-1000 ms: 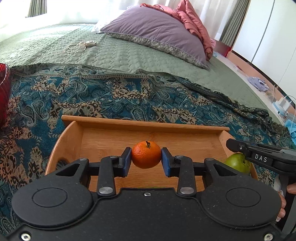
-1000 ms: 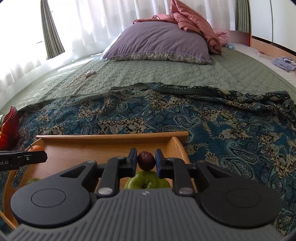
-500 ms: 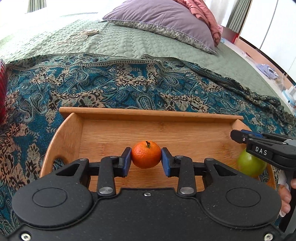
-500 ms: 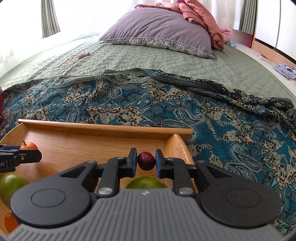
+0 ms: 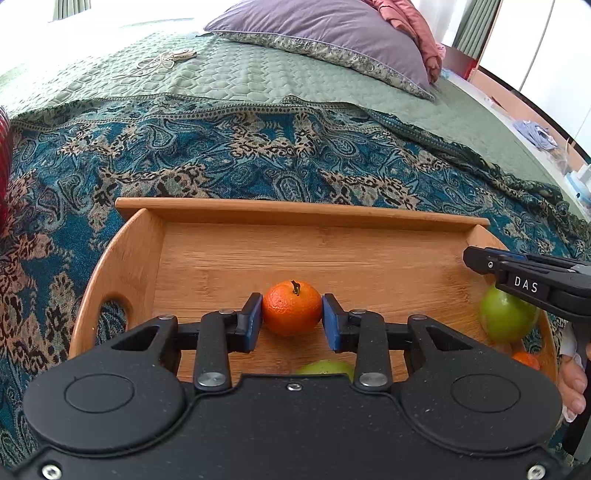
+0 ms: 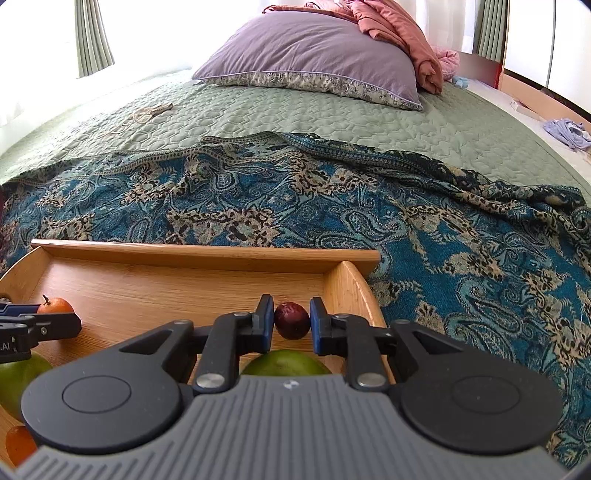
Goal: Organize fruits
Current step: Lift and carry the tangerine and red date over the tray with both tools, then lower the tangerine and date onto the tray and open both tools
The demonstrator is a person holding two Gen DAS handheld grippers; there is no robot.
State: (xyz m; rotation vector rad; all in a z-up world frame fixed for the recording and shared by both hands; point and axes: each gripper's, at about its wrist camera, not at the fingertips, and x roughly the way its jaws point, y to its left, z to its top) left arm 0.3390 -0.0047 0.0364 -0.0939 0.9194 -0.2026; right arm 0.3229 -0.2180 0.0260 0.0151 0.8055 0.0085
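**Two claws, two fruits, one wooden tray**

Between the blue pads of the left claw (image 5: 291,323), a mandarin (image 5: 291,308) with a short dark stem is sitting pinched on both sides, hanging just above the floor of the wooden tray (image 5: 295,212). Just below it, the top of a green fruit (image 5: 325,367) is peeking over the claw's black body. Toward the tray's right end, a green apple (image 5: 508,315) is lying on the boards, partly covered by the right claw's dark finger marked DAS, and a small orange fruit (image 5: 526,360) is showing near the rim beside it.

Over at the right claw (image 6: 291,325), the pads are pressing on a small dark red, wrinkled fruit (image 6: 291,319), perhaps a date or plum, and holding it close to the tray's right end wall (image 6: 351,291). Directly beneath it another green apple (image 6: 284,363) is resting on the tray floor. In this view the left claw's finger is reaching in from the left edge, with the mandarin showing just behind it.

Outward from there, the tray is lying on a blue paisley throw (image 5: 258,147), which is spreading over a green quilted bedspread (image 5: 240,74). A purple pillow (image 6: 314,55) is leaning at the head of the bed, with pink bedding (image 6: 399,29) bunching behind it, and a coiled cord (image 5: 162,62) is lying on the quilt.
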